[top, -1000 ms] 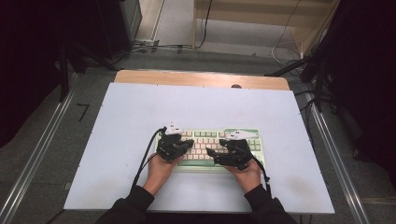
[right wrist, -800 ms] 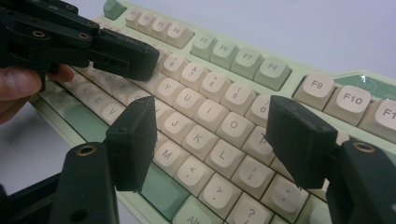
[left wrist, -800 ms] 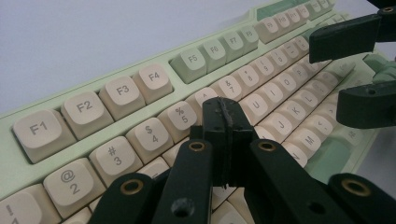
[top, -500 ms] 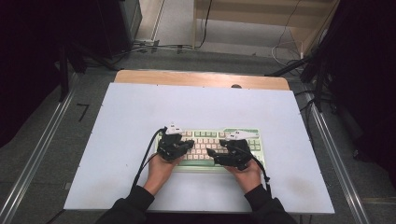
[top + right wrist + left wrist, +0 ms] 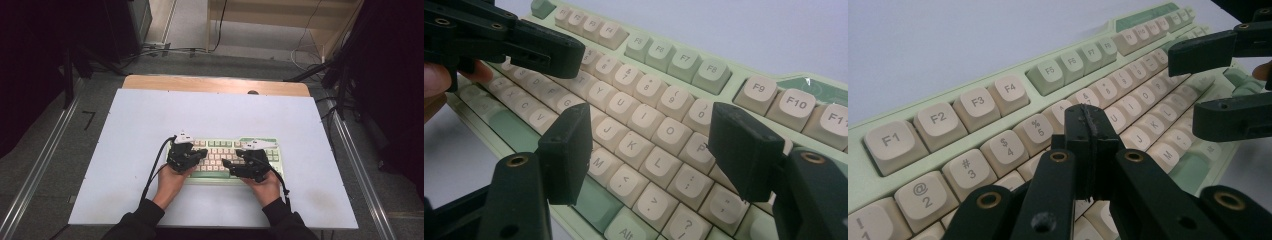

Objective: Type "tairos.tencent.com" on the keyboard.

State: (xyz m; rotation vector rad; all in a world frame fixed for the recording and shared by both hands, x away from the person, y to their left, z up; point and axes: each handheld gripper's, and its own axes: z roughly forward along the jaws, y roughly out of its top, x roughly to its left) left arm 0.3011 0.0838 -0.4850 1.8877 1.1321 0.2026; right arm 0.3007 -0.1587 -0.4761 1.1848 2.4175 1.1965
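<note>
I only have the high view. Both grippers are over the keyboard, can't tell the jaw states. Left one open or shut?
Observer: Shut. In the left gripper view the left gripper has its two pads pressed together, nothing between them, above the keyboard near the 5 key.
Operator: And the right?
Observer: Open. In the right gripper view the right gripper has a wide gap between its pads, with the J, K, L and O keys showing through it.
Operator: Is the right one gripping a key?
Observer: No, its pads stand apart and hold nothing. Whether they touch the keys below, I cannot tell.
</note>
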